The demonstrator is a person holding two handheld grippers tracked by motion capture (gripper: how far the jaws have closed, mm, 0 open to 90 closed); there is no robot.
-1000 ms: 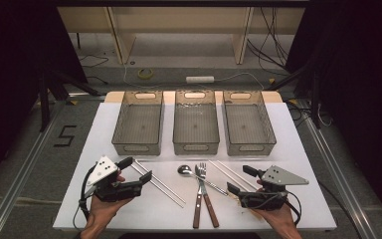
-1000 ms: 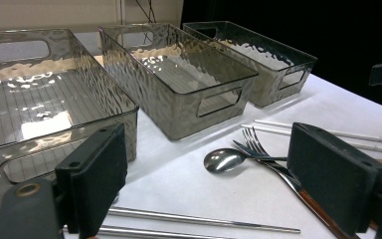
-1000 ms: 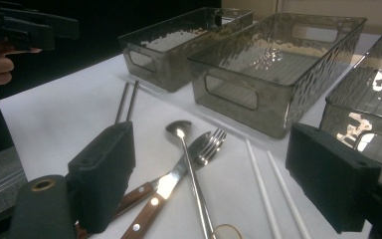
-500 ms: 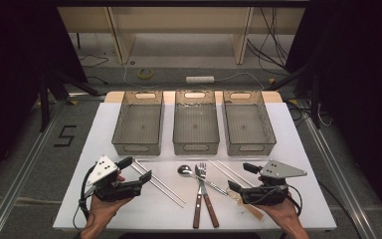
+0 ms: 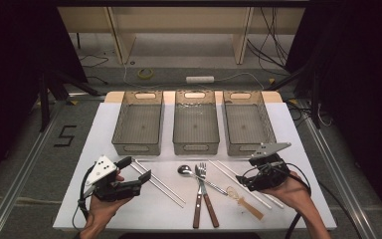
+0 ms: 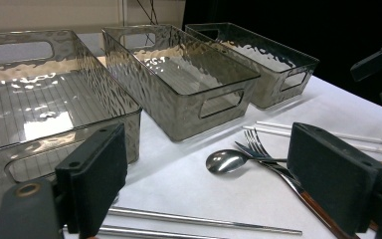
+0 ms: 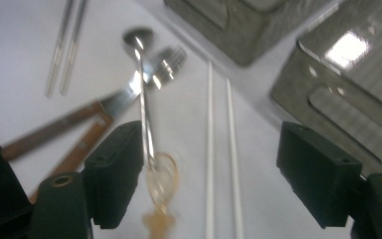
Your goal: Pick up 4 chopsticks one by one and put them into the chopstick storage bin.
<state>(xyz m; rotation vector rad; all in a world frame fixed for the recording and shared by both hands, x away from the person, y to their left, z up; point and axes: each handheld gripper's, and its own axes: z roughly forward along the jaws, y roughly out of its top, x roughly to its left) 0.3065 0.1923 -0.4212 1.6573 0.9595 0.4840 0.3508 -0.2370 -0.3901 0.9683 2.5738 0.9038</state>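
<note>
Cutlery lies in a row across the white table [image 5: 94, 134]: metal chopsticks [image 5: 156, 181], a steel spoon [image 5: 185, 170], two wooden-handled forks [image 5: 202, 194], a small pale wooden spoon [image 5: 246, 203] and white chopsticks [image 5: 238, 181]. My left gripper [image 5: 135, 170] rests open at the left, its jaws aimed at the spoon [image 6: 229, 160] and metal chopsticks [image 6: 194, 219]. My right gripper [image 5: 248, 174] hovers open above the white chopsticks [image 7: 219, 149]. Its jaws have just been closing slightly, and no pad touches anything.
Three empty grey see-through bins [image 5: 138, 122] [image 5: 195, 122] [image 5: 247, 122] stand side by side behind the cutlery. The table's front edge runs just below the fork handles. Dark floor, frame rails and cables surround the table.
My right gripper has lifted and moved away from the front edge toward the right bin. The left gripper and all the cutlery have stayed put.
</note>
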